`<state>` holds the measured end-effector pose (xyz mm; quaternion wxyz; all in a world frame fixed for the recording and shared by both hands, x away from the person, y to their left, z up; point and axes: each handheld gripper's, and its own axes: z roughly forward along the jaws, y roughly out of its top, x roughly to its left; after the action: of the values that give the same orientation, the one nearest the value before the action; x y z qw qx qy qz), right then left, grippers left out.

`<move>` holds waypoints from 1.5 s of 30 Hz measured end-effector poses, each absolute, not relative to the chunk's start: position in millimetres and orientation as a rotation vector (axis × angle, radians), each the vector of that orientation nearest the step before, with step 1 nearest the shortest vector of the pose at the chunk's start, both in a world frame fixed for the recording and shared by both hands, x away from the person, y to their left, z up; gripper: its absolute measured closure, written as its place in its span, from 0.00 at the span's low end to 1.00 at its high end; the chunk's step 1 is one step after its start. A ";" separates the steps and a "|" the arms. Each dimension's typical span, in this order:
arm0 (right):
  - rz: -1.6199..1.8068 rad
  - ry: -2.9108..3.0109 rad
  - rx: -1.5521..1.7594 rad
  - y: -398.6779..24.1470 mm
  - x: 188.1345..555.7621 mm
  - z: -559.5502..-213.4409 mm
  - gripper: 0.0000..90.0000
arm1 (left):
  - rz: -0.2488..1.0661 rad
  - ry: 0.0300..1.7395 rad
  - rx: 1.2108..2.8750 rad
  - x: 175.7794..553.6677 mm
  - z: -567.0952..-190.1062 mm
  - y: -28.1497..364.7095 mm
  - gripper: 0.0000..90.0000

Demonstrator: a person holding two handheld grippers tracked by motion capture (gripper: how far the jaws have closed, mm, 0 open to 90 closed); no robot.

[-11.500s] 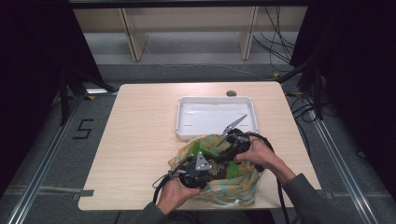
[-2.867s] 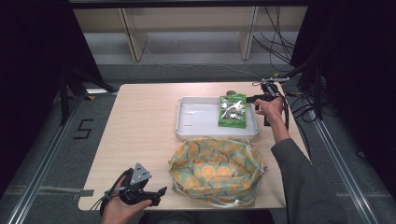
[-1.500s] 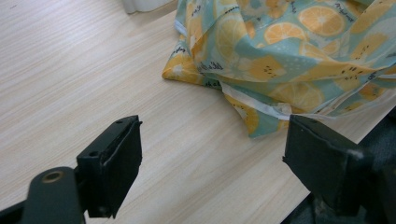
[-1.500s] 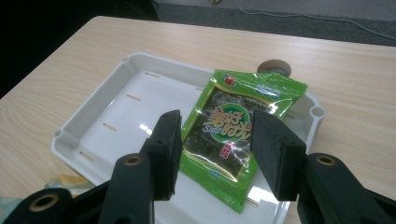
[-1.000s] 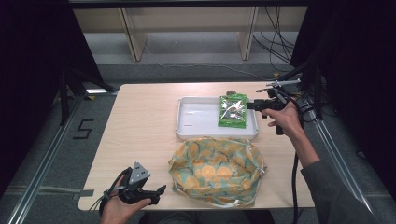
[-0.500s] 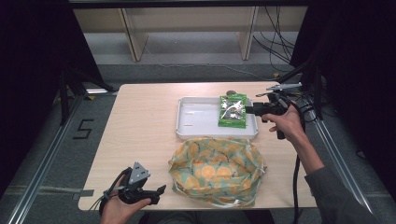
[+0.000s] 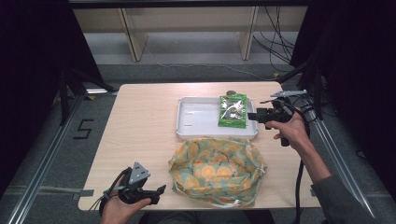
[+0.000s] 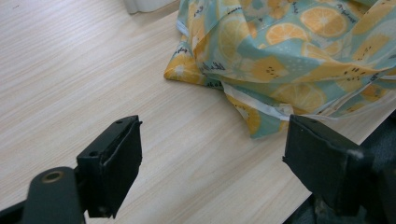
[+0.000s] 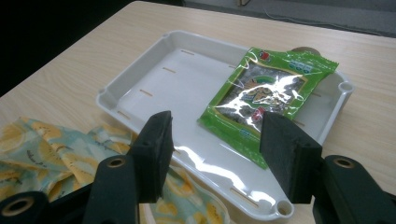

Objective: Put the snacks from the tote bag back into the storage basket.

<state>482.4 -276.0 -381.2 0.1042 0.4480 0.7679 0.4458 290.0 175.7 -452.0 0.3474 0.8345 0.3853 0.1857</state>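
Observation:
A green snack packet (image 7: 233, 111) (image 9: 266, 93) lies flat in the right part of a white tray (image 7: 196, 116) (image 9: 177, 79). My right gripper (image 7: 254, 116) (image 9: 215, 135) hovers just off the tray's right edge and points at it. Its jaws have just been opening and are open, with nothing between them. A cloth bag with an orange-slice print (image 7: 217, 170) (image 8: 289, 46) (image 9: 46, 149) sits in front of the tray. My left gripper (image 7: 156, 191) (image 8: 212, 154) rests at the table's near edge, left of the bag, open and holding nothing.
A small round brown thing (image 7: 230, 92) lies behind the tray. Cables (image 7: 306, 109) hang off the table's right side. Wooden shelf legs (image 7: 133, 37) stand on the floor beyond the far edge. The table's left half (image 7: 135, 121) is bare wood.
My right gripper has drawn back a little from the tray toward the right, its jaws standing wider. The packet stays in the tray. The left gripper has not moved.

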 end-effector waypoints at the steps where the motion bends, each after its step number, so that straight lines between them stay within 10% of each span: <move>1: 1.322 2.264 1.312 -277.1 481.4 -381.5 0.50 | 0.488 0.996 2.165 289.9 -451.9 175.9 0.20; 45: 1.336 2.283 1.296 -307.1 414.9 -417.6 0.44 | 0.492 0.986 2.171 290.5 -450.8 177.9 0.20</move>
<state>414.9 -307.1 -417.6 0.0977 0.4379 0.7714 0.4513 290.5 177.9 -450.8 0.3463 0.8365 0.3802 0.1894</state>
